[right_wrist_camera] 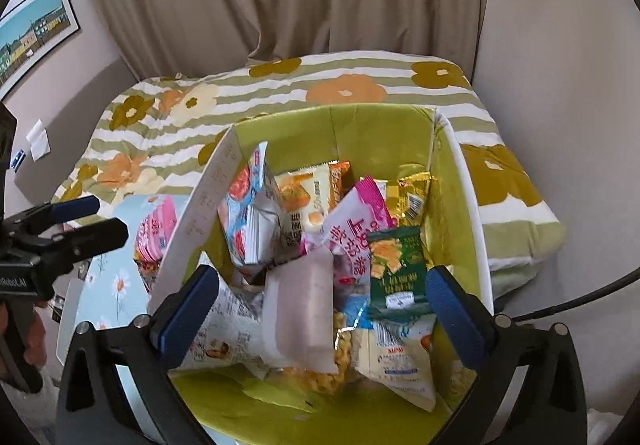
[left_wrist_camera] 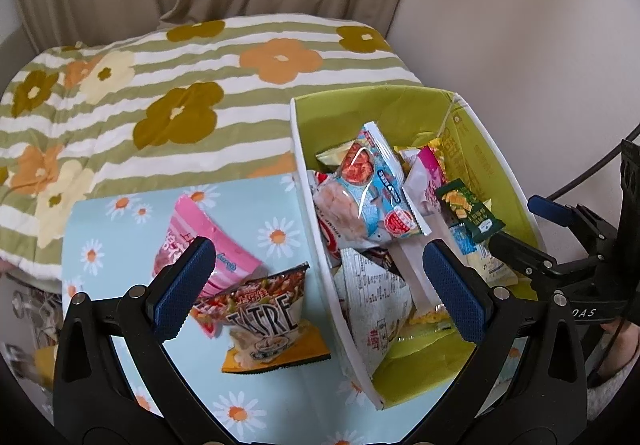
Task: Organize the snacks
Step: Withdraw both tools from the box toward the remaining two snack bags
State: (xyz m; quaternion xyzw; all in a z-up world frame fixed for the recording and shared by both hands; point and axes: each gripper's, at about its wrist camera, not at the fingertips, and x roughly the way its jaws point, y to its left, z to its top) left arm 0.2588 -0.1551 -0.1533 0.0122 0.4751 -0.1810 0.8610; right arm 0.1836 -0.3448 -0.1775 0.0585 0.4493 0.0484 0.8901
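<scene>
Both grippers, left (left_wrist_camera: pixel 320 277) and right (right_wrist_camera: pixel 320 305), have fingers spread and empty; the right hangs over the snack-filled box (right_wrist_camera: pixel 460 181).

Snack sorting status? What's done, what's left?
Mostly done: the green box holds a pile of packets. Both grippers are open and empty, the right gripper over the box, the left gripper near its wall. Left: the pink packet and the chips bag on the blue mat.
</scene>
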